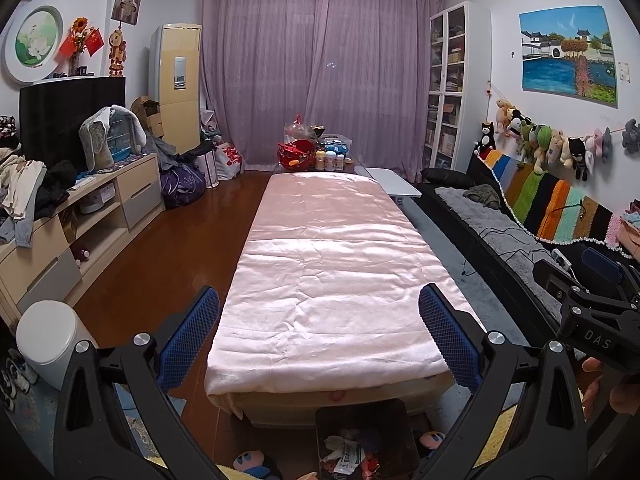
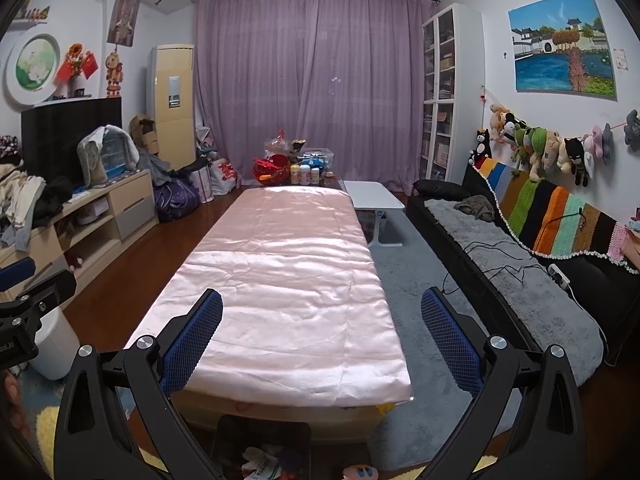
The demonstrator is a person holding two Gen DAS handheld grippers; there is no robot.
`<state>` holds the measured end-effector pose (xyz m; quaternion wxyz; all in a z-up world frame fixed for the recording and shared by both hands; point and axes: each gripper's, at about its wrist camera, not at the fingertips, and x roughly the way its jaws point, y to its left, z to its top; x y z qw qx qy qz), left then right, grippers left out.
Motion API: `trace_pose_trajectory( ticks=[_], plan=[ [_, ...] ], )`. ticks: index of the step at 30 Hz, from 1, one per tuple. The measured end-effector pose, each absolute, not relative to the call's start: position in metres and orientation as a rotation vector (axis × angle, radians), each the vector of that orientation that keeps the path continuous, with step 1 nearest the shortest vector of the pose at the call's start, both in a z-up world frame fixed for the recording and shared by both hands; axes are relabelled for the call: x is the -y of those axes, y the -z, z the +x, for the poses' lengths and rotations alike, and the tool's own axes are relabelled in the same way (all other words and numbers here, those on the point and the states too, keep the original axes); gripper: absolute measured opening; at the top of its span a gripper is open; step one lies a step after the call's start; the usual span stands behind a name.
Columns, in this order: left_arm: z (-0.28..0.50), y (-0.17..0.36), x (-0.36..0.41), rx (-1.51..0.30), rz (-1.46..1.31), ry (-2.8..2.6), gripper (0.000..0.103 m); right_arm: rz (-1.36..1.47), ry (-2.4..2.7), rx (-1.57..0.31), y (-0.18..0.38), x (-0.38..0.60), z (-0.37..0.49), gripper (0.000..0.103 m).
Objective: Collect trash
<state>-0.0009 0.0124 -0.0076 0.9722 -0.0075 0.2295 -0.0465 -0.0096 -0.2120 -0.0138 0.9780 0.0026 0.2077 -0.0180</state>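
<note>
**Both grippers held wide, bin just below**

The left hand-held gripper and right hand-held gripper are spread wide, holding nothing. The dark bin with crumpled trash sits nearest, below them. Likely next: scan the bare pink worktop; bottles crowd its far end.

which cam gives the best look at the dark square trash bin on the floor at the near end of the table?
Left wrist. The dark square trash bin sits between the open fingers there, with its rim and the crumpled wrappers inside visible. The right wrist view shows the bin darker, more cropped by the bottom edge, its contents harder to read.
</note>
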Motion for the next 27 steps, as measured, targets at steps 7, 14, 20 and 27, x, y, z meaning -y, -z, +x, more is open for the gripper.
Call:
trace_pose_trajectory(
  ticks=[7,14,20,27],
  plan=[
    [-0.002,0.0093,-0.0113,-0.464,-0.002,0.08,0.095,0.005,0.034,-0.422,0.0147,0.2107,-0.0101,0.1],
    [-0.0008,0.0098,-0.0121,-0.465,0.001,0.071,0.095,0.006,0.033,-0.424,0.0151,0.2105,-0.0098,0.1],
    [0.0,0.0105,-0.0123,-0.465,0.001,0.069,0.095,0.006,0.033,-0.424,0.0155,0.2103,-0.0101,0.1],
    [0.0002,0.011,-0.0128,-0.466,0.003,0.069,0.095,0.005,0.033,-0.425,0.0152,0.2088,-0.0095,0.1]
  ],
)
